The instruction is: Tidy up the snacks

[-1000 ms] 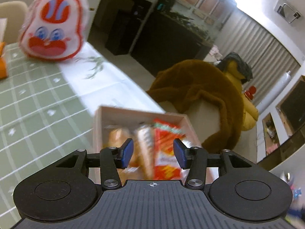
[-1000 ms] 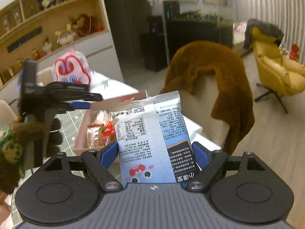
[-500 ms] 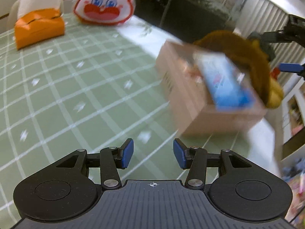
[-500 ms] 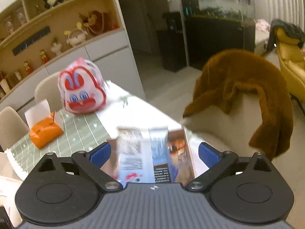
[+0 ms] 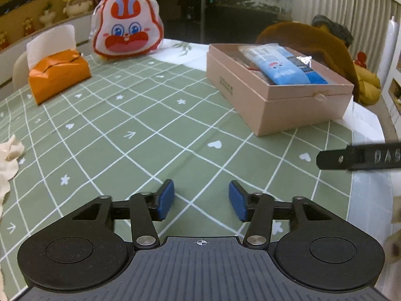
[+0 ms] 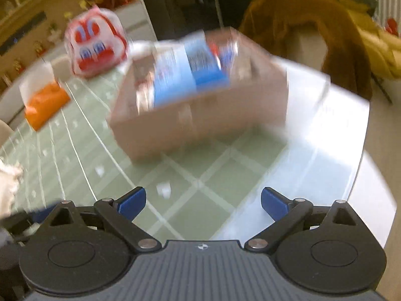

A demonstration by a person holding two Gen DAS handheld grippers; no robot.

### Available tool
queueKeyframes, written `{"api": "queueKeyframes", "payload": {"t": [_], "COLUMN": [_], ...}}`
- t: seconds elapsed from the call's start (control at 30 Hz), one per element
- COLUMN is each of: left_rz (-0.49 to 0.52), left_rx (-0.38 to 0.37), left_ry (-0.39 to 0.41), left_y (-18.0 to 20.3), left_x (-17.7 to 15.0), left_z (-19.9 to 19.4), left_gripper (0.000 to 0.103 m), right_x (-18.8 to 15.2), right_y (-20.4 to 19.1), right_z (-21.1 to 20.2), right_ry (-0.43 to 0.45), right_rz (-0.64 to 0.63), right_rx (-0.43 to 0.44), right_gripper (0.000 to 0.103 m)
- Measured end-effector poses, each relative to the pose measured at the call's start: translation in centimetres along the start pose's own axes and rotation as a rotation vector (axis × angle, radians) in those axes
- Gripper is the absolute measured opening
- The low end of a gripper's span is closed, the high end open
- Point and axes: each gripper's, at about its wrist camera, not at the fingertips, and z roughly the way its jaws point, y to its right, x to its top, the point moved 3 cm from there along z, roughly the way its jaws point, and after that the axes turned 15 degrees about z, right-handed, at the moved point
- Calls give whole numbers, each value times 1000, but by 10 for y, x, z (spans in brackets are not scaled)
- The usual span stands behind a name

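Note:
A pink cardboard box stands on the green checked tablecloth at the right. A blue snack packet lies on top of other snacks inside it. My left gripper is open and empty, low over the cloth, well short of the box. My right gripper is open and empty, near the table's front edge. In the blurred right wrist view the box and the blue packet lie ahead of it.
A rabbit-face bag and an orange tissue box stand at the far side. A crumpled white tissue lies at the left edge. A chair with a brown fur throw stands behind the box.
My right gripper has let go of the blue packet into the box, opened and pulled back low. My left gripper has drawn back from the box and swung to face the table.

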Motion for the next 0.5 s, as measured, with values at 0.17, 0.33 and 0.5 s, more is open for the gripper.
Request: {"api": "queueKeyframes", "payload": {"t": [0.17,0.33,0.5], "left_rz": [31,26,35], "left_rx": [0,23,14], "left_ry": [49,61,68], "left_y": [8,14,14], "left_x": [1,4,4], "left_z": [7,10,11], "left_gripper": [72,73,73], "right_x": [-14,-15,-21], "right_y": [-6,-4,-1], "right_z": [10,9,5], "right_ry": [73,109,149], "right_rz": [-102,-72,-70], "right_rx": [-157,-171,-166], "right_gripper": [103,103,103]}}
